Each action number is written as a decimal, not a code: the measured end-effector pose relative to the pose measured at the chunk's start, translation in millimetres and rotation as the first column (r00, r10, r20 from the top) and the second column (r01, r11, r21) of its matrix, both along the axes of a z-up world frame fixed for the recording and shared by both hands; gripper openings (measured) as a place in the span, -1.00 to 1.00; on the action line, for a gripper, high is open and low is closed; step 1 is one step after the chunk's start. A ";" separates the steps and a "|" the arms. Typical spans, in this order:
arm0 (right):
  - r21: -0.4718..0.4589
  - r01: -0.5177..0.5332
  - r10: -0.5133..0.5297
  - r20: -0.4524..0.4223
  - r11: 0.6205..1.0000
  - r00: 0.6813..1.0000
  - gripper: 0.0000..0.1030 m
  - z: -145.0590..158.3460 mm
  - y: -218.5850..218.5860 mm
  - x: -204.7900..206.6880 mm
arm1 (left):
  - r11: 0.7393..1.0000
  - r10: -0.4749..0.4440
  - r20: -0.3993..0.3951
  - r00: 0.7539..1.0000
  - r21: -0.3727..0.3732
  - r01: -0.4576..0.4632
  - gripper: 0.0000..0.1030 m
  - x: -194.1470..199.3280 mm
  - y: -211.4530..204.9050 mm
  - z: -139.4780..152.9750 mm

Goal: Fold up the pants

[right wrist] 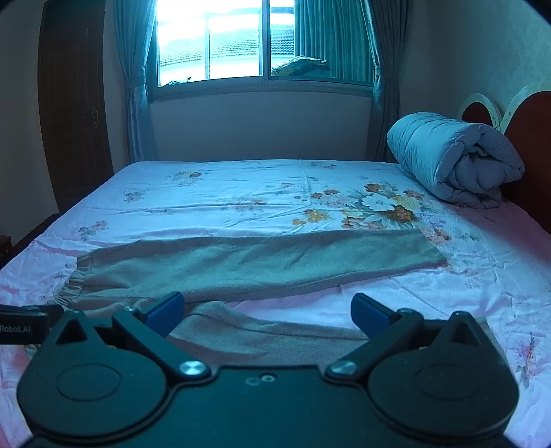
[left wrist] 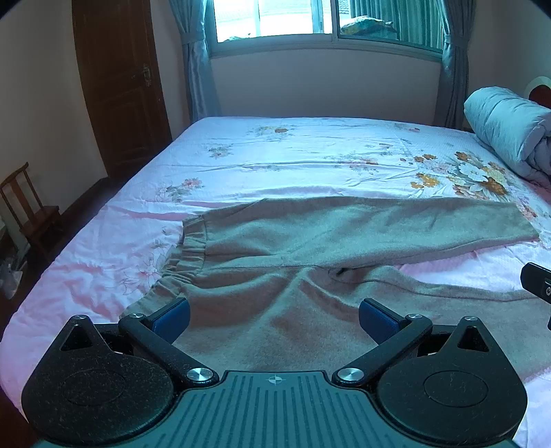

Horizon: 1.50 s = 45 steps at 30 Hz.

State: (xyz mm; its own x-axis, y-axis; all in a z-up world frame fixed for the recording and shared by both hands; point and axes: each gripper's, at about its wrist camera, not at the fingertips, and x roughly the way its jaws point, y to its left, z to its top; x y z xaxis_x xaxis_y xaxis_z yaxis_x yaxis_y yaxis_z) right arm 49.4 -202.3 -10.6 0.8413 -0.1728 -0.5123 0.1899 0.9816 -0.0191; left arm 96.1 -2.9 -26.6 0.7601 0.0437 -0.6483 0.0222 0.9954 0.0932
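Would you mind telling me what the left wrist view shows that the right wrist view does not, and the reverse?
Only the left wrist view shows the wooden chair on the floor beside the bed, and the right gripper's edge at its right border. Only the right wrist view shows the headboard clearly behind the rolled duvet, and the open right gripper over the near pant leg. Both share the pants spread on the floral sheet, the window and the door; the left gripper is open too.

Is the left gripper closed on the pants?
No: in the left wrist view the left gripper stands wide open above the pants, its blue fingers apart with no fabric pinched between them.
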 end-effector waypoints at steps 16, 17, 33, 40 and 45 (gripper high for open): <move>-0.013 -0.016 0.016 -0.003 1.000 1.000 0.89 -5.0 -1.7 7.1 | 1.000 -0.008 -0.011 1.000 0.024 0.008 1.00 14.0 4.3 -6.6; -0.018 -0.020 0.020 -0.004 1.000 1.000 0.89 -5.4 -1.5 8.5 | 1.000 -0.010 -0.013 1.000 0.029 0.010 1.00 16.4 5.6 -7.6; -0.074 -0.122 0.119 -0.035 0.990 0.992 0.88 -18.2 -8.6 52.2 | 0.994 -0.052 -0.060 0.997 0.092 0.058 1.00 92.3 32.5 -26.6; -0.057 -0.123 0.121 -0.042 0.991 0.992 0.88 -21.4 -11.3 72.7 | 0.998 -0.019 -0.100 0.995 0.058 0.025 1.00 145.2 55.5 -40.7; -0.015 -0.116 0.115 -0.058 0.993 0.992 0.87 -31.5 -13.8 89.1 | 0.998 -0.004 -0.116 0.993 0.056 0.010 1.00 190.5 67.9 -52.7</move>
State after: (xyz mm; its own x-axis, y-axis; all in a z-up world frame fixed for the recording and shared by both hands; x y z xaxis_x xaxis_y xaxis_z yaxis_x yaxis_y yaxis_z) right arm 138.5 -216.0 -42.1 0.8256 -0.0861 -0.5577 0.0733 0.9963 -0.0452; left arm 286.6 65.1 -79.4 0.6808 0.0773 -0.7284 0.0431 0.9885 0.1452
